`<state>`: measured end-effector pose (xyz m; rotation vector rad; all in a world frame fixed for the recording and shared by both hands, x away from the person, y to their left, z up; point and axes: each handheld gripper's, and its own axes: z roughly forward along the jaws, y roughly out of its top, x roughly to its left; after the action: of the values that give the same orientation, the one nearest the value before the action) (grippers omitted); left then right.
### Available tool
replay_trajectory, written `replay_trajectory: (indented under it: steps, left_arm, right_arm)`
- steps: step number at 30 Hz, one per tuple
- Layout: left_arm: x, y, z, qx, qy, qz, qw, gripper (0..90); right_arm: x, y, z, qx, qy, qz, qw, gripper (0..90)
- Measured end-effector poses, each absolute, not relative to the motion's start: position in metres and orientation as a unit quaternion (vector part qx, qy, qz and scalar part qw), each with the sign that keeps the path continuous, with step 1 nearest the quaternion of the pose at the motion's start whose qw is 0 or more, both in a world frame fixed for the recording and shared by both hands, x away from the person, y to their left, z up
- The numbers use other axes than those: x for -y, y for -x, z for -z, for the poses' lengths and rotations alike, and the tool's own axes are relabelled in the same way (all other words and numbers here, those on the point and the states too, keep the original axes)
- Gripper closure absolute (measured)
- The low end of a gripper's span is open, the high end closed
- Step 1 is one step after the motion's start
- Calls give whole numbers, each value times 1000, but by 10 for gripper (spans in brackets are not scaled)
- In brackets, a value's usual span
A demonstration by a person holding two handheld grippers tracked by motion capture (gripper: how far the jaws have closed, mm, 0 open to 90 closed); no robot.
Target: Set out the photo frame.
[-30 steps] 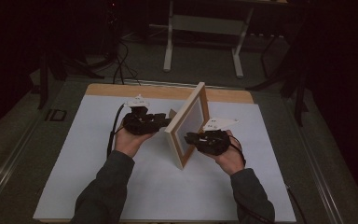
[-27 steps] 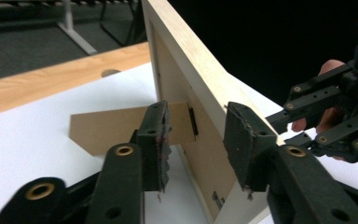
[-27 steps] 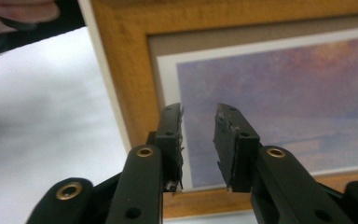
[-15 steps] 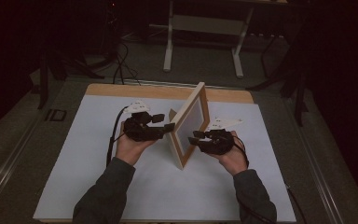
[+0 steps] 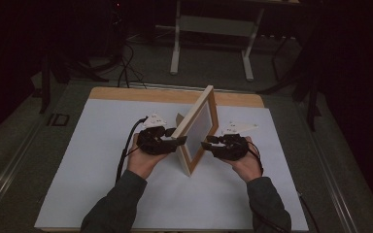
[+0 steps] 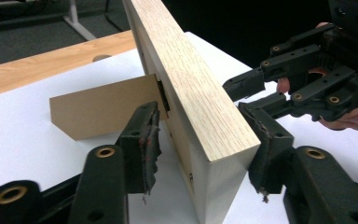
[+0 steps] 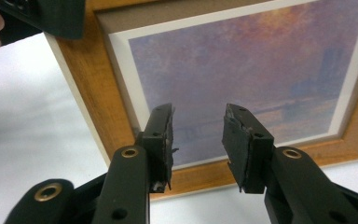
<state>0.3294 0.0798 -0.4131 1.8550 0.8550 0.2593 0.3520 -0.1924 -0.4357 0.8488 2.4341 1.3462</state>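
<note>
I am straddling the wooden picture frame's (image 6: 200, 107) near upright edge with my left gripper (image 6: 205, 158), its jaws having just been closing yet not pressing, while my right gripper (image 7: 198, 140) is facing the print with parted, empty jaws.

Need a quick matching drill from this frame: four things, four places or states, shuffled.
Things:
1. picture frame
2. cardboard easel stand
3. left gripper
4. right gripper

States:
A. jaws apart, nothing between them, pointed at the print
B. upright on the white table cover
C. folded out from the frame's back, foot on the cover
D. jaws straddle the frame's wooden edge

Pairs: 1-B, 2-C, 3-D, 4-A
</note>
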Motion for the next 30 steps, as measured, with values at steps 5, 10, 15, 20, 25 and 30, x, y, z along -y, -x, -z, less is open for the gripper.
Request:
replay_trajectory:
  steps: [5,10,15,20,25,30]
  left_arm:
    - [-79,-327,412,-351,-775,-120,511,584]
    - [-84,-328,411,-356,-775,-119,508,615]
    - [-92,-331,410,-365,-775,-127,501,662]
    - [-102,-336,410,-367,-773,-111,506,686]
    - [-110,-340,411,-360,-775,-100,510,692]
    - [-119,-344,412,-352,-776,-88,516,695]
  right_arm:
    - [196,-352,435,-829,-294,-460,120,623]
    - [201,-352,433,-828,-296,-459,125,623]
    - [202,-353,433,-826,-298,-461,128,623]
    - [203,-353,433,-827,-299,-458,130,623]
    - [204,-353,433,-827,-301,-455,136,620]
    - [206,-353,433,-825,-303,-455,141,618]
